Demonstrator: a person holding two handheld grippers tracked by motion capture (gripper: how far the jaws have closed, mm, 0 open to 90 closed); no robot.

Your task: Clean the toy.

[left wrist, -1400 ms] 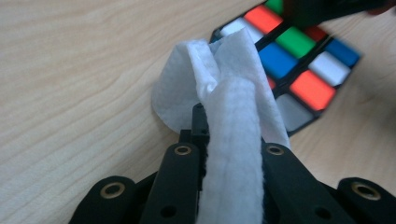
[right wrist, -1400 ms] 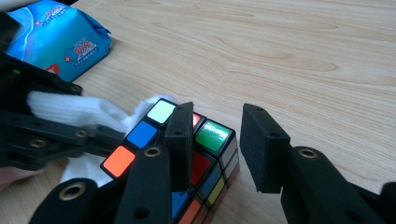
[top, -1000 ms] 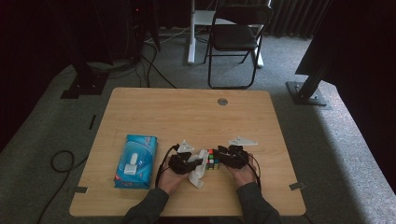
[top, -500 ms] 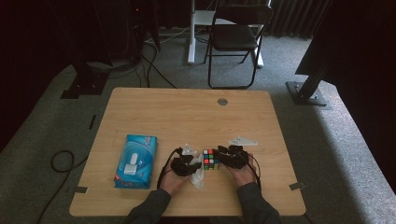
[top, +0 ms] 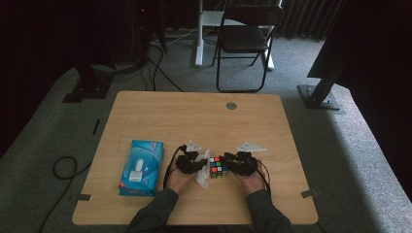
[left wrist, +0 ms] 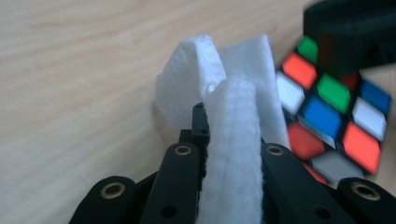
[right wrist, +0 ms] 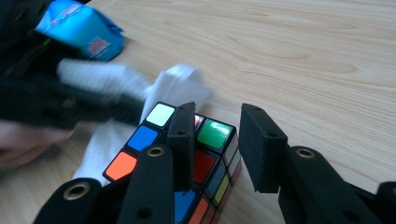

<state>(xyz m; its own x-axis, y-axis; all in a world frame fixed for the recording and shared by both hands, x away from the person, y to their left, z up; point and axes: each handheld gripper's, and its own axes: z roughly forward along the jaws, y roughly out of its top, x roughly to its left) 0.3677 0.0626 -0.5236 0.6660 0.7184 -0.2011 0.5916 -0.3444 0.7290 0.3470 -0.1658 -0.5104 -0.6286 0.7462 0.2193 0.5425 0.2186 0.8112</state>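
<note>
the puzzle cube sits on the wooden surface near the person's edge, and everything else is placed from it. the left tool is just left of the cube, its jaws drawn narrow and clamped on a folded white tissue, which stands up between them and leans against the cube's side in the left gripper view. part of the tissue also lies on the surface at the cube's near left corner. the right tool is on the cube's right side; its jaws have just been closing, one jaw lying on top of the cube and the other beside its right face, with a sliver of gap visible there, so a firm hold on the cube cannot be told. further left of the cube, past the left tool, lies a blue tissue pack. a round grommet is set in the surface well beyond the cube.
</note>
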